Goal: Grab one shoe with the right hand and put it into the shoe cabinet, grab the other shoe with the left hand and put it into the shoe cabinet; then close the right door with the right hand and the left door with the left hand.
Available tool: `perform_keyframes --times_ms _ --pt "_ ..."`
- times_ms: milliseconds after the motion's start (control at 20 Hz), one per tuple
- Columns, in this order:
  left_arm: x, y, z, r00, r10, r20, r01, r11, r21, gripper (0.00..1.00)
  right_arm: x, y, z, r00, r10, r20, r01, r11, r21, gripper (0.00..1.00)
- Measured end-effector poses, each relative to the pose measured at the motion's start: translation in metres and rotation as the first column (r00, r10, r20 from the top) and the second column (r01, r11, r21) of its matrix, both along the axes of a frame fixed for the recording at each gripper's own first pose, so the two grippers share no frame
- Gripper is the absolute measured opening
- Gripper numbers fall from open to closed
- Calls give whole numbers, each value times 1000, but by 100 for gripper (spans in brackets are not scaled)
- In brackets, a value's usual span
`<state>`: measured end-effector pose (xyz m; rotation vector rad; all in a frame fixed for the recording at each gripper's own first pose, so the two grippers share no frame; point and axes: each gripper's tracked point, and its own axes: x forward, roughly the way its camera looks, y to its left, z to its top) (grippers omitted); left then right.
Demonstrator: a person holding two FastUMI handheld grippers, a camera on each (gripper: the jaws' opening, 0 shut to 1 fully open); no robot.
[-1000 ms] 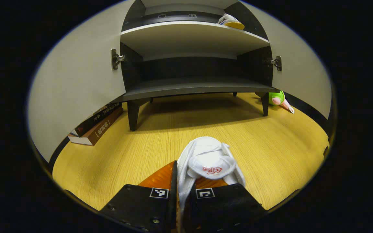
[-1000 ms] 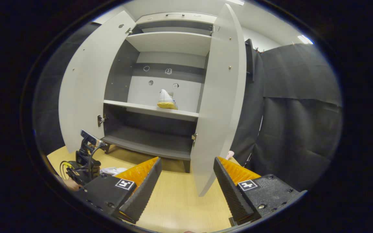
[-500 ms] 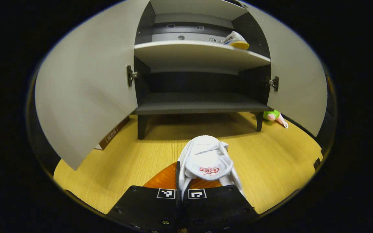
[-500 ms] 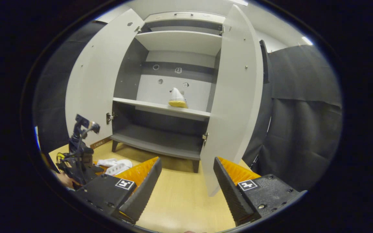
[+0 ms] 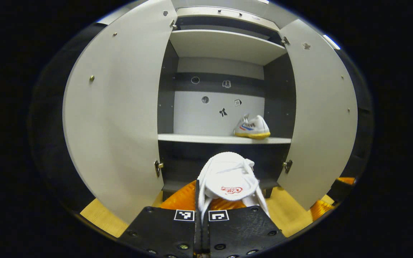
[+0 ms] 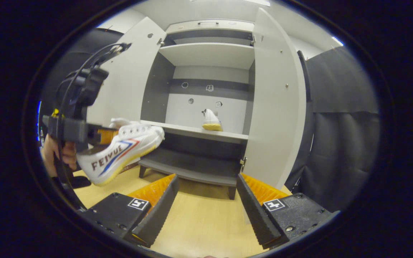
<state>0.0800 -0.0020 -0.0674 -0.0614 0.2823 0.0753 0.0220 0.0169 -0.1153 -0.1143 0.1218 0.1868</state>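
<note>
My left gripper (image 5: 202, 211) is shut on a white canvas shoe (image 5: 228, 180), held in the air in front of the cabinet; in the right gripper view the same shoe (image 6: 120, 150) hangs toe-up at the left, with the left gripper (image 6: 95, 134) and a hand (image 6: 57, 154) behind it. The other white shoe (image 5: 252, 127) with a yellow sole stands on the cabinet's middle shelf (image 5: 199, 138), toward the right; I see that shoe (image 6: 210, 120) there too. My right gripper (image 6: 206, 200) is open and empty, low over the floor. Both doors, left (image 5: 117, 114) and right (image 5: 321, 118), stand wide open.
The shoe cabinet (image 6: 206, 57) has an upper shelf and a dark bottom shelf (image 6: 188, 168) on short legs. Yellow wood floor (image 6: 199, 225) lies in front. Black cloth wall (image 6: 335, 150) hangs to the right of the cabinet's right door (image 6: 274, 107).
My left gripper has lifted the shoe from floor level up to about the middle shelf's height. The right gripper has drifted slightly and stays open.
</note>
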Motion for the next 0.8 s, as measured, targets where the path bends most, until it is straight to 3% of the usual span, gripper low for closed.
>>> perform_keyframes --times_ms 150,300,500,800 --pt "36 5 47 997 20 72 -23 999 30 0 -1 6 5 1000 18 16 -18 1000 -7 100" --pt "89 8 71 997 23 78 -22 1000 -11 0 -1 8 6 1000 24 20 -24 1000 5 100" --pt "164 18 60 999 48 19 -48 999 -18 0 -2 9 6 1000 24 14 -24 1000 12 100" --pt "244 27 11 984 87 -155 -88 996 5 0 -1 -5 -1 1000 -24 -1 24 1000 9 100"
